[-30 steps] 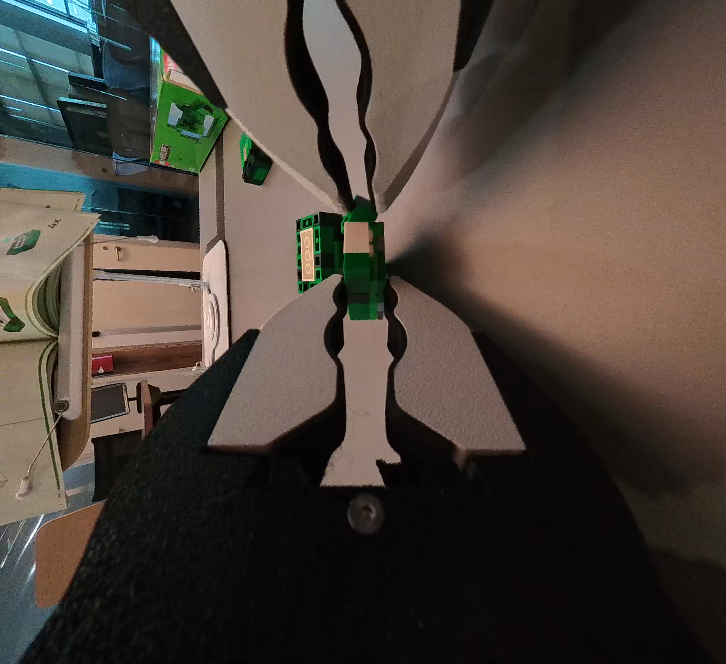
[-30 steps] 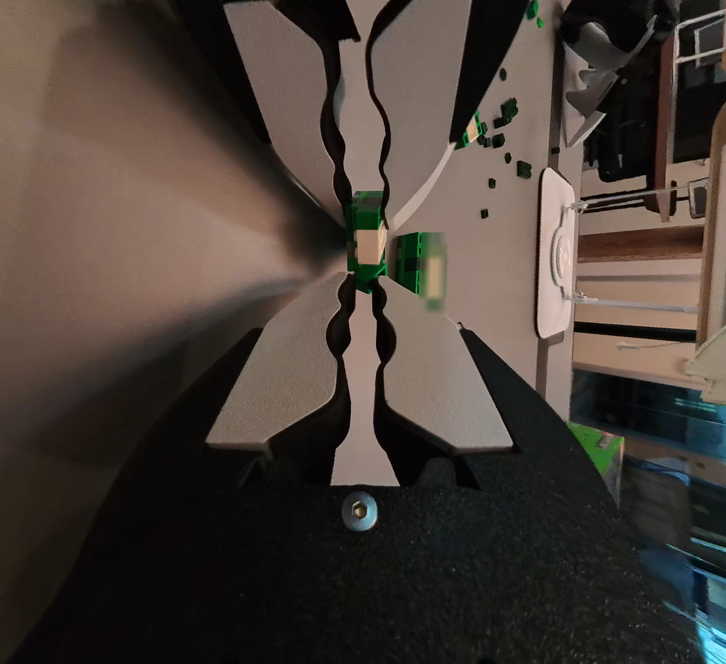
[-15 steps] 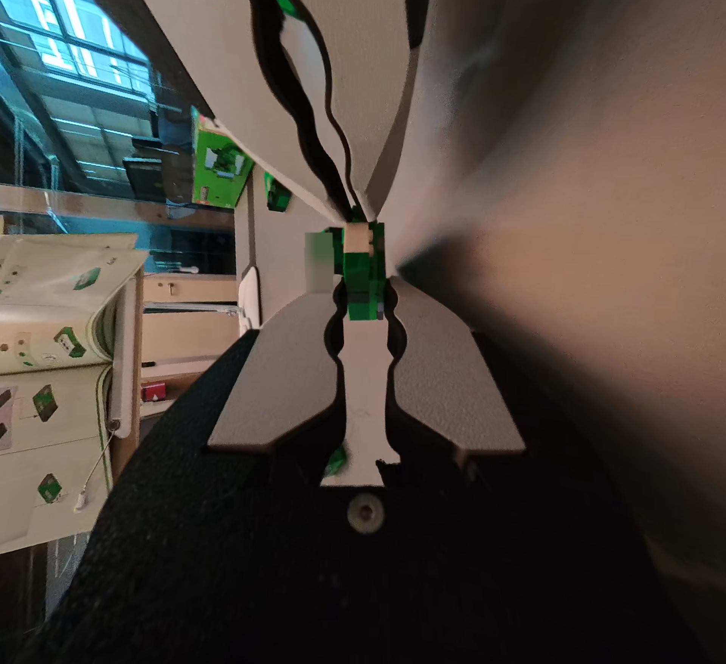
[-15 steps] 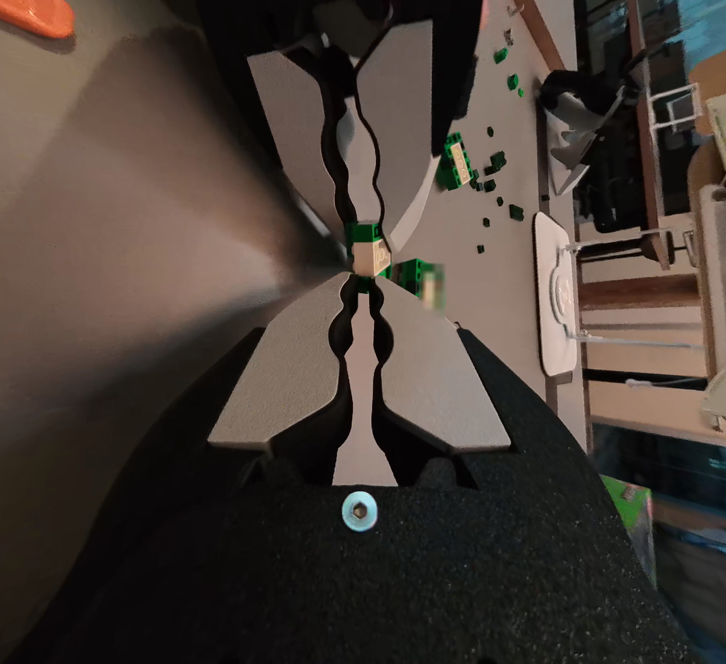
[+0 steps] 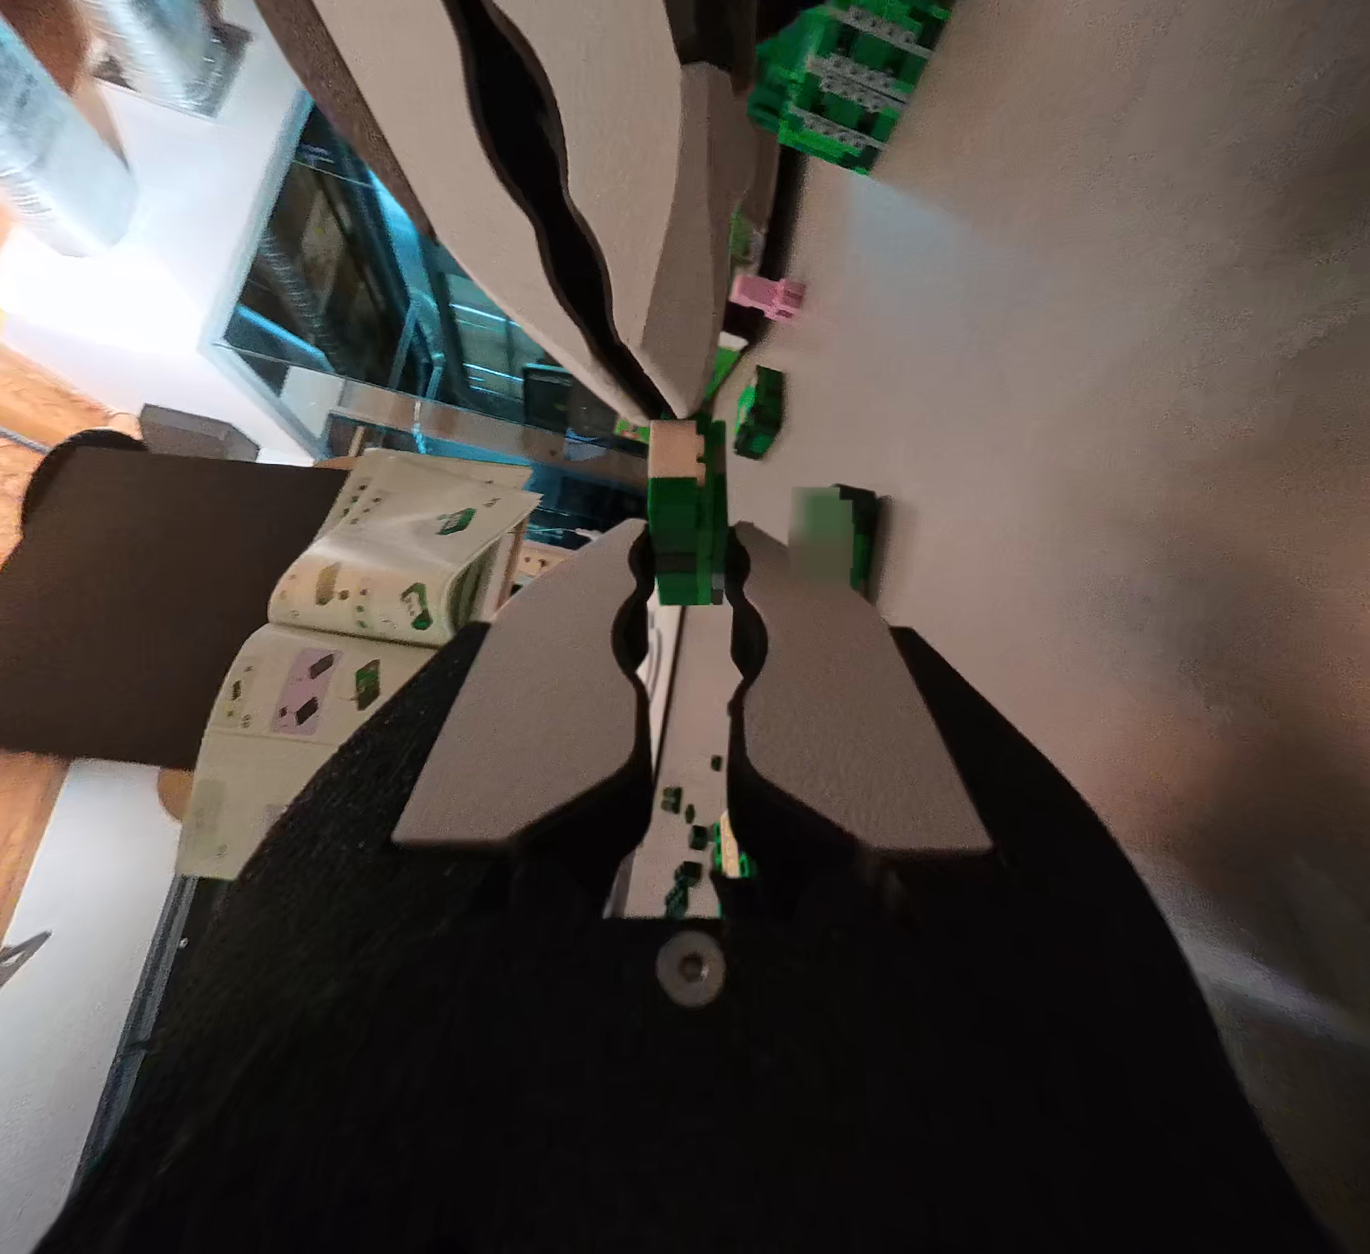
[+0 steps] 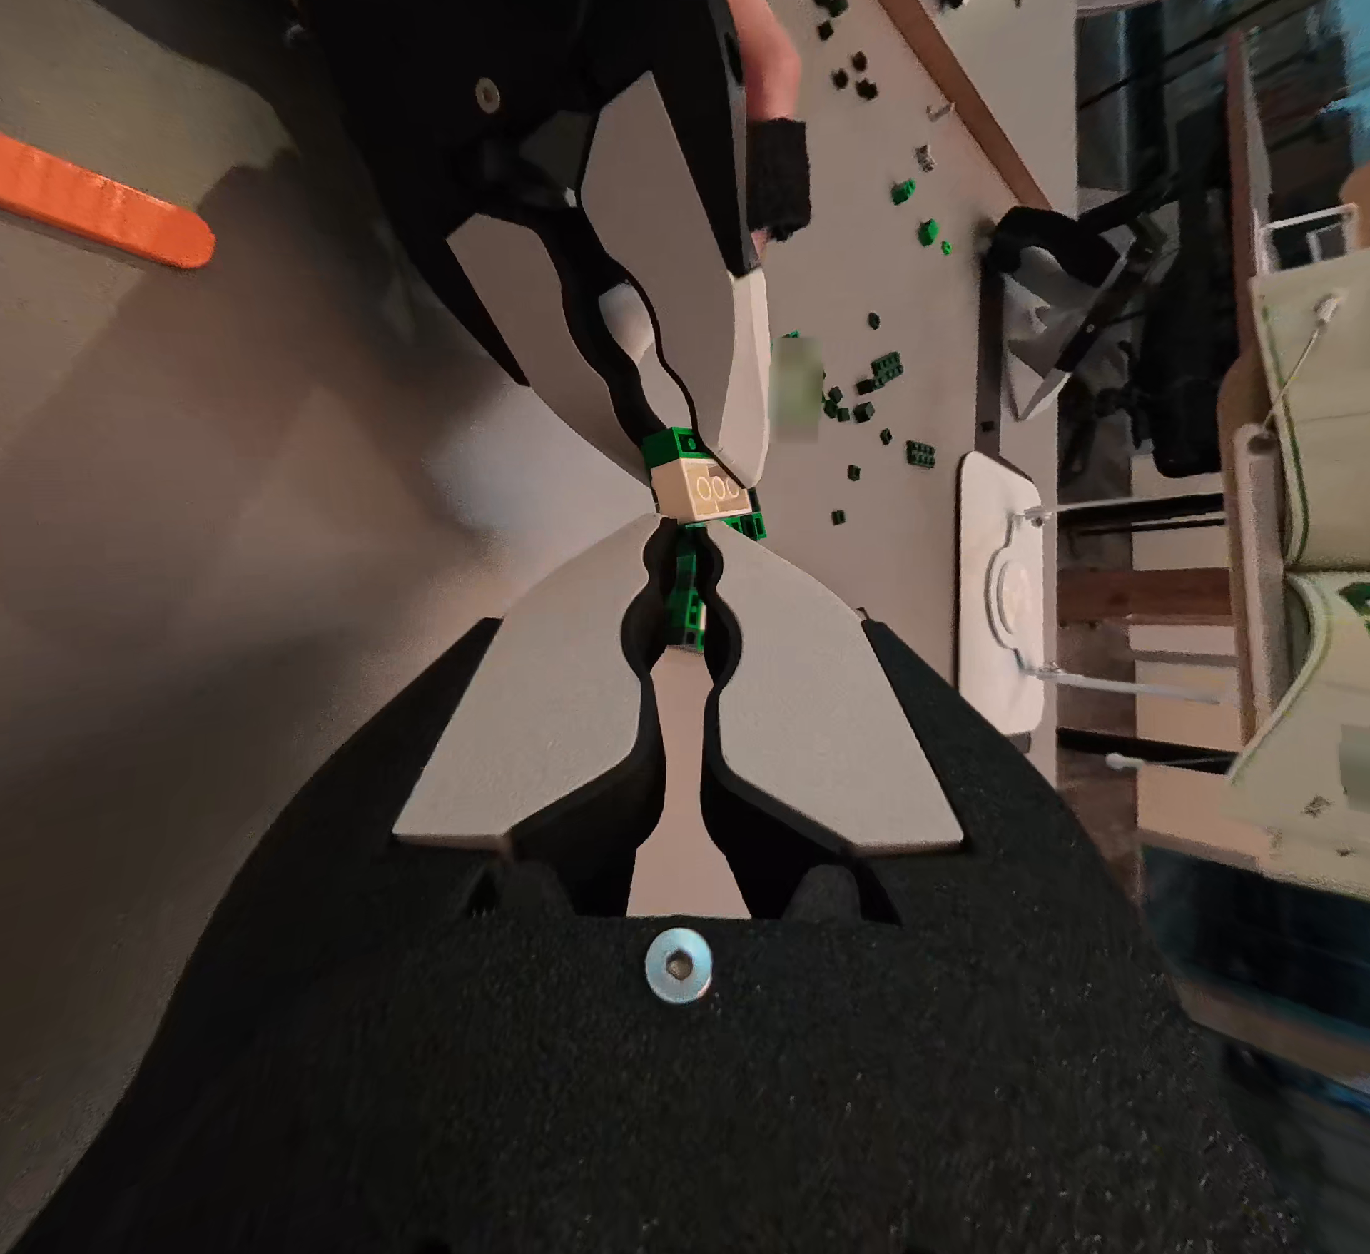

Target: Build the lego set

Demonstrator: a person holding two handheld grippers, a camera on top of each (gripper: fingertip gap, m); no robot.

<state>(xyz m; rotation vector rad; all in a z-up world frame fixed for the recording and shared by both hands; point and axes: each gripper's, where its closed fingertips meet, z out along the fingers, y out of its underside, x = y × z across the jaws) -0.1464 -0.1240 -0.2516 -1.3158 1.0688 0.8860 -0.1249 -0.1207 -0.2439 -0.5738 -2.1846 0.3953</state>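
A small lego assembly, green bricks (image 5: 683, 536) with a white brick (image 5: 673, 451) in the middle, is held in the air between both grippers above the grey table (image 5: 1075, 403). My left gripper (image 5: 686, 536) is shut on its green end. My right gripper (image 5: 671, 411) comes in from the top, its tips against the white brick. In the right wrist view my right gripper (image 6: 686, 530) is shut on a green part (image 6: 689, 599). The white brick (image 6: 700, 488) sits just past its tips, and the left gripper (image 6: 689, 449) pinches the far green end.
A larger green build (image 5: 852, 69), a pink brick (image 5: 771, 297) and a green piece (image 5: 760, 411) lie on the table. Loose green bits (image 6: 875, 388) are scattered near a white pad (image 6: 1001, 595). An orange strip (image 6: 111, 210) lies at the left. An open booklet (image 5: 385, 573) and a dark sleeve (image 5: 111, 588) are beside the table. My two grippers' fingertips are within a few centimetres of each other.
Both grippers have swung and tilted together with the assembly still clamped between them. The white brick's stud side now faces the right camera, and more of the table and room shows.
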